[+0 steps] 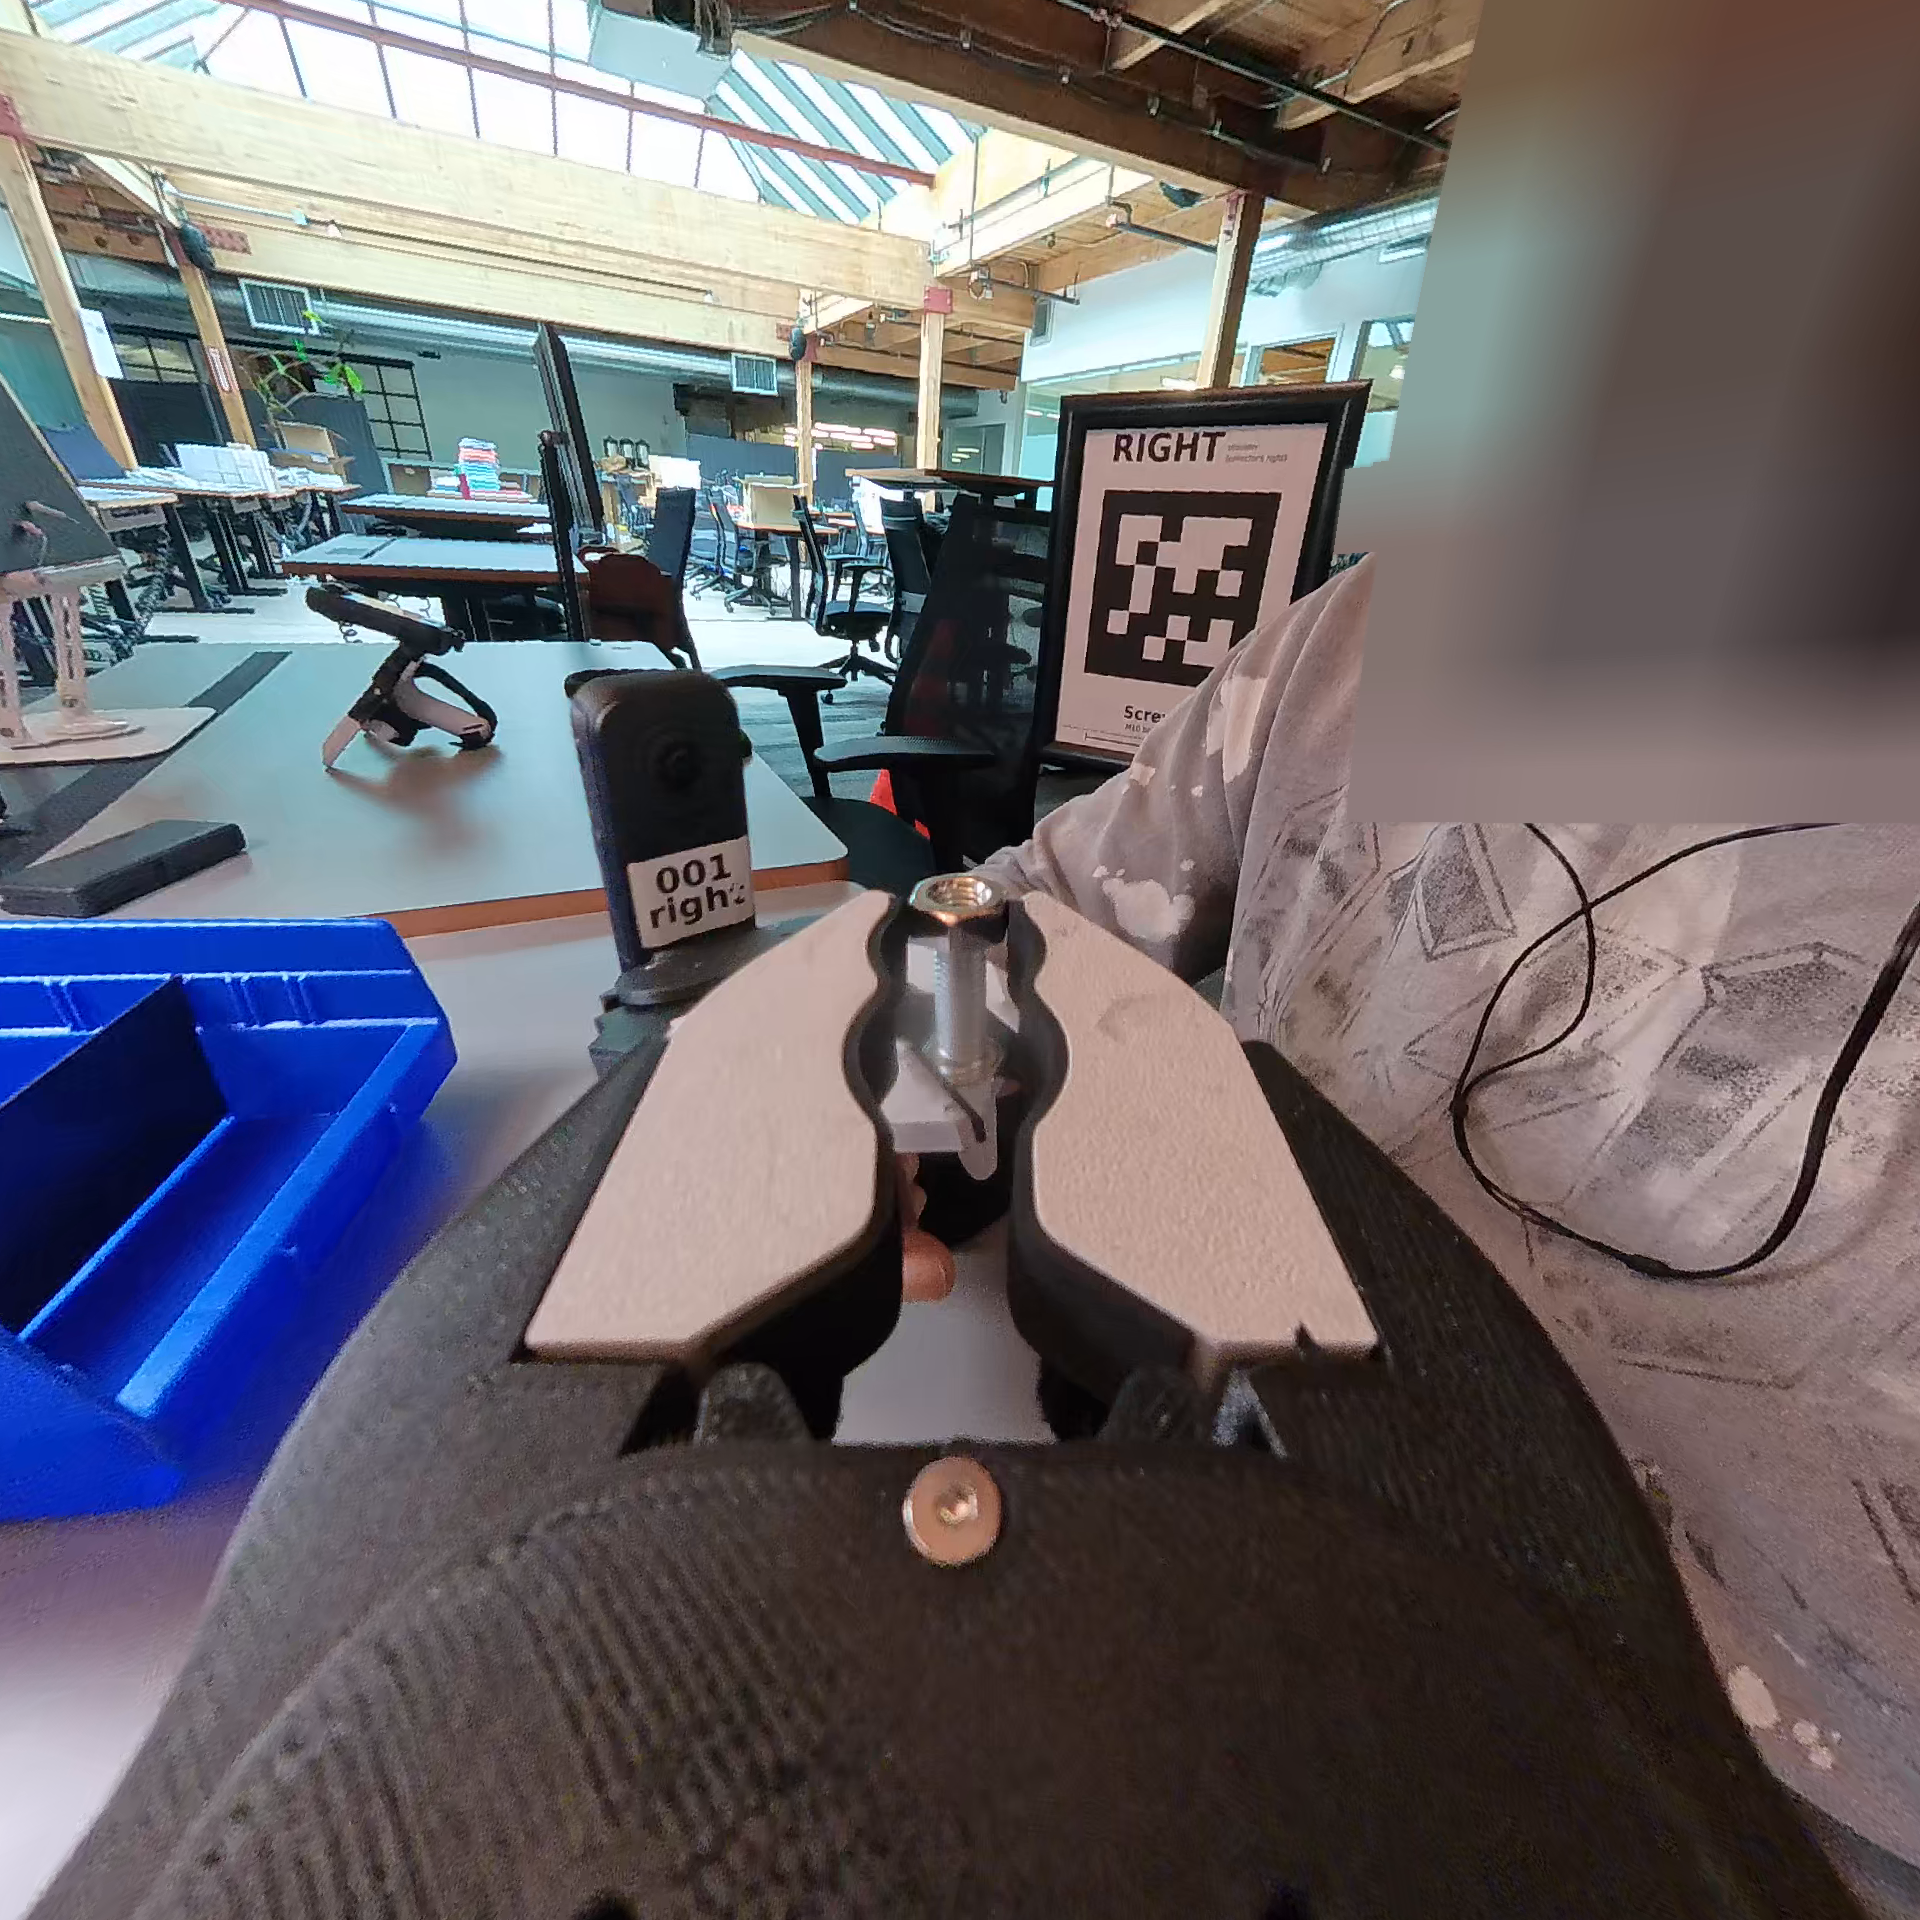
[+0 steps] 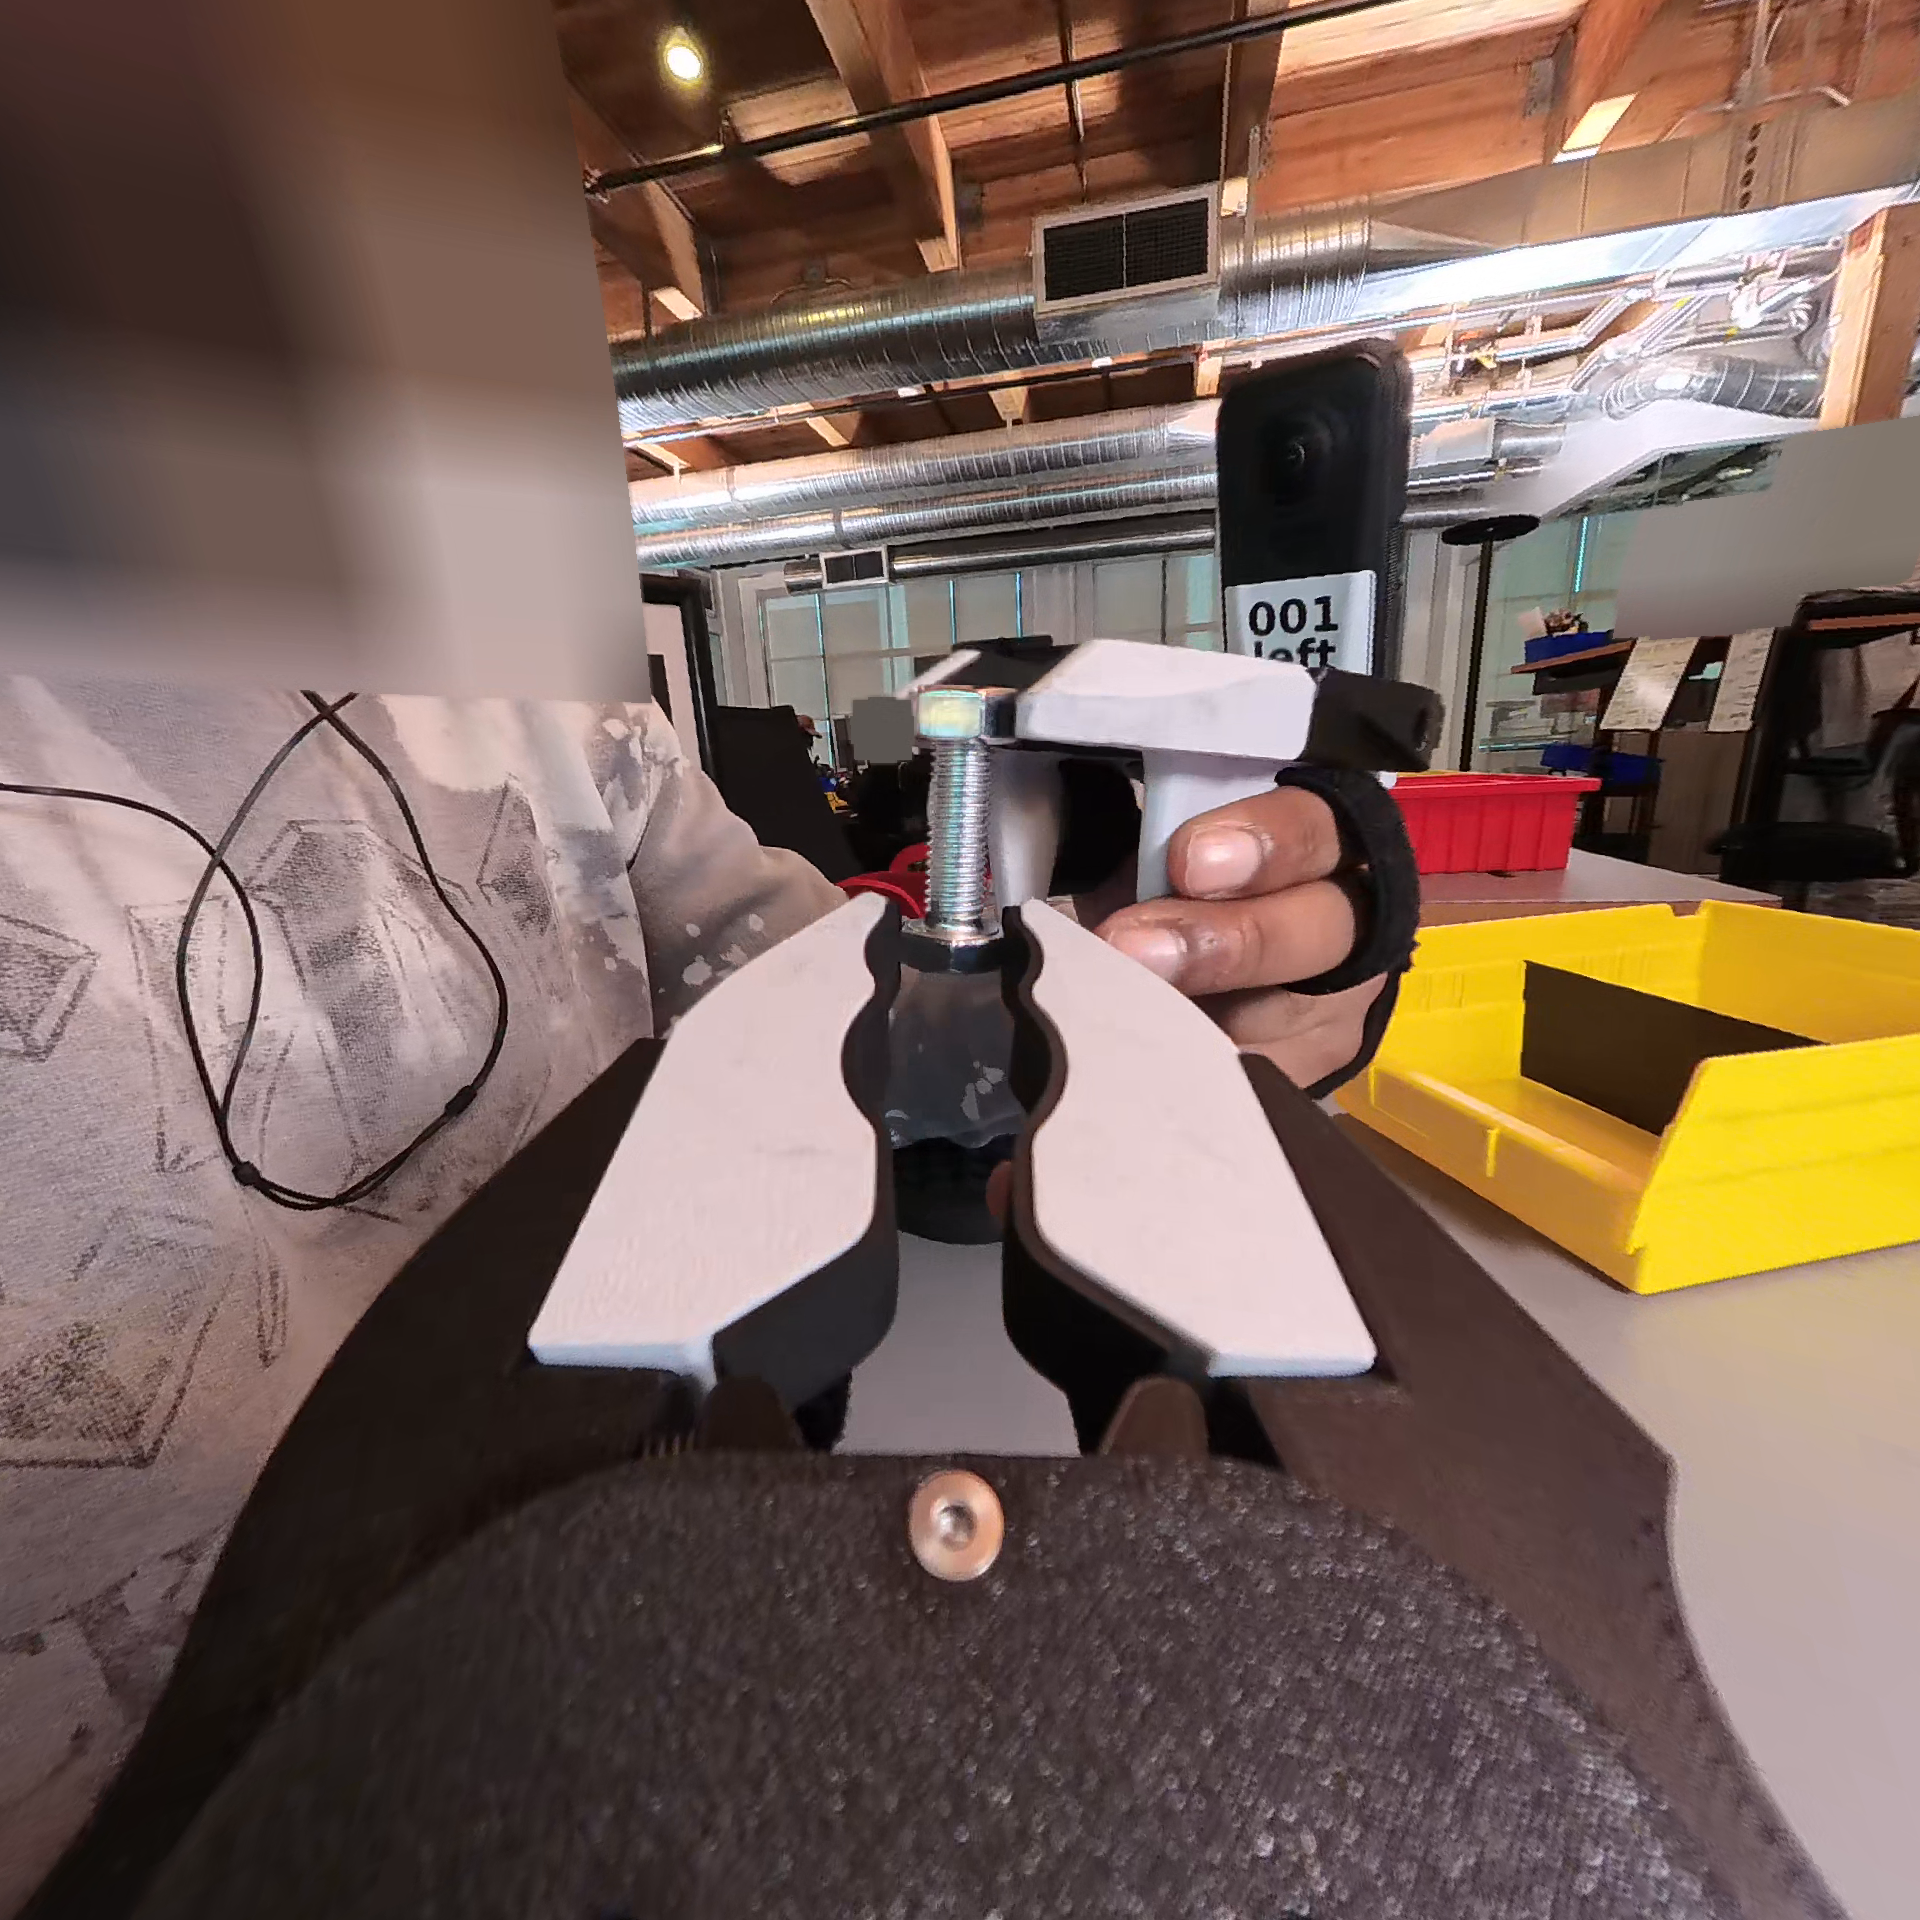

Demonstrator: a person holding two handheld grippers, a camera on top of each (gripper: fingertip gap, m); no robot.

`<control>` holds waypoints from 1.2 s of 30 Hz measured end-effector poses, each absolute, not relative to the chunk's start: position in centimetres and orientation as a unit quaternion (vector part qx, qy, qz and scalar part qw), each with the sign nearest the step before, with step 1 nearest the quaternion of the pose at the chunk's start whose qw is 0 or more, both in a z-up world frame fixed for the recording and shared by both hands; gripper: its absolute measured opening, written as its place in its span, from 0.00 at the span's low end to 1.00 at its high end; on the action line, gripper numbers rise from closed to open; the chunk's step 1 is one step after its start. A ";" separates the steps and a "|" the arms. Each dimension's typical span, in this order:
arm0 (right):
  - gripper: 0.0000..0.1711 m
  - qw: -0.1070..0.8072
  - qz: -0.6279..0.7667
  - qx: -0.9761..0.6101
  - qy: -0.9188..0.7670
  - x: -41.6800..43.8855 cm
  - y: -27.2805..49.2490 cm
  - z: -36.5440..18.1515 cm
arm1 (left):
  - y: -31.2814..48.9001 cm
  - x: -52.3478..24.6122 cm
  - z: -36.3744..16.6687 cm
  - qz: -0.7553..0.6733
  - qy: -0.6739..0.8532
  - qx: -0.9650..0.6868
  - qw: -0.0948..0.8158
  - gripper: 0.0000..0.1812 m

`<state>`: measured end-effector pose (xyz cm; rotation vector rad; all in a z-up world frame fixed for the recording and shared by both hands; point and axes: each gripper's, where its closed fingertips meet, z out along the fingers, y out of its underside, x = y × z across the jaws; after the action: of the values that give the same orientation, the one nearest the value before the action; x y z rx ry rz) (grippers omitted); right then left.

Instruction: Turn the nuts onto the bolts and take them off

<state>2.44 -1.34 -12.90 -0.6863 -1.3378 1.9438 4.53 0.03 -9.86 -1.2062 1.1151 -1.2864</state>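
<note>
From my seat at the controls, the biggest thing in view is the grey table [image 2: 1766, 1455], and on it sit two open-fronted bins. The blue bin [image 1: 343, 1091] is on the left gripper's side and the yellow bin [image 2: 1558, 1184] on the right gripper's side. Each has a black divider standing across it (blue one's [image 1: 114, 1081], yellow one's [image 2: 1642, 1029]), and I cannot make out anything else in the parts of the compartments I can see. A red bin [image 2: 1486, 831] sits on a table farther back, and its inside is hidden from me. Both claws are raised in front of the person's patterned sweatshirt, near each other. My left gripper [image 1: 956, 914] has its white fingers nearly closed, pinching the nut at the very tips. My right gripper [image 2: 951, 925] is closed about as far, clamped at its tips on the head end of the bolt [image 2: 958, 831]. A hand [image 2: 1247, 935] is wrapped round the left gripper's handle. The bolt is bright silver with a threaded shaft, and it stands upright in the right wrist view, well above the table. The nut [image 1: 956, 902] is a shiny silver hexagon sitting on the bolt's far end, and its threaded hole is visible from the left wrist camera.
</note>
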 end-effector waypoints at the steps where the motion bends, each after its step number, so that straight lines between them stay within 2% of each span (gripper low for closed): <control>1: 0.11 0.338 0.744 -0.263 -0.513 2.4 -1.3 -12.9 | 0.2 4.3 -10.0 -0.528 0.462 -0.504 0.504 0.10; 3: 0.11 0.340 0.751 -0.255 -0.506 2.8 -1.2 -12.5 | 1.5 3.6 -10.1 -0.506 0.447 -0.524 0.519 0.07; 10: 0.11 0.384 0.732 -0.277 -0.490 2.5 0.3 -12.1 | 3.3 2.2 -10.1 -0.475 0.420 -0.546 0.547 0.09; 17: 0.11 0.523 0.623 -0.399 -0.423 -0.6 7.3 -12.2 | 7.7 0.5 -8.6 -0.381 0.333 -0.610 0.610 0.15; 23: 0.11 0.599 0.550 -0.428 -0.395 -3.9 10.3 -8.8 | 10.9 -2.5 -5.5 -0.317 0.258 -0.632 0.659 0.19; 29: 0.11 0.616 0.551 -0.417 -0.379 -6.0 10.2 -6.4 | 10.6 -4.5 -4.2 -0.295 0.234 -0.617 0.691 0.15; 33: 0.11 0.609 0.574 -0.384 -0.392 -5.7 9.4 -6.5 | 10.4 -5.4 -4.6 -0.324 0.233 -0.618 0.677 0.18; 36: 0.11 0.596 0.601 -0.368 -0.384 -5.0 9.4 -6.6 | 10.3 -5.0 -4.8 -0.318 0.244 -0.611 0.683 0.14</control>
<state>-4.99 9.39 -6.59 -0.8545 -0.8920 1.3956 -5.04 10.28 -4.82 -1.3703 0.5482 -0.7122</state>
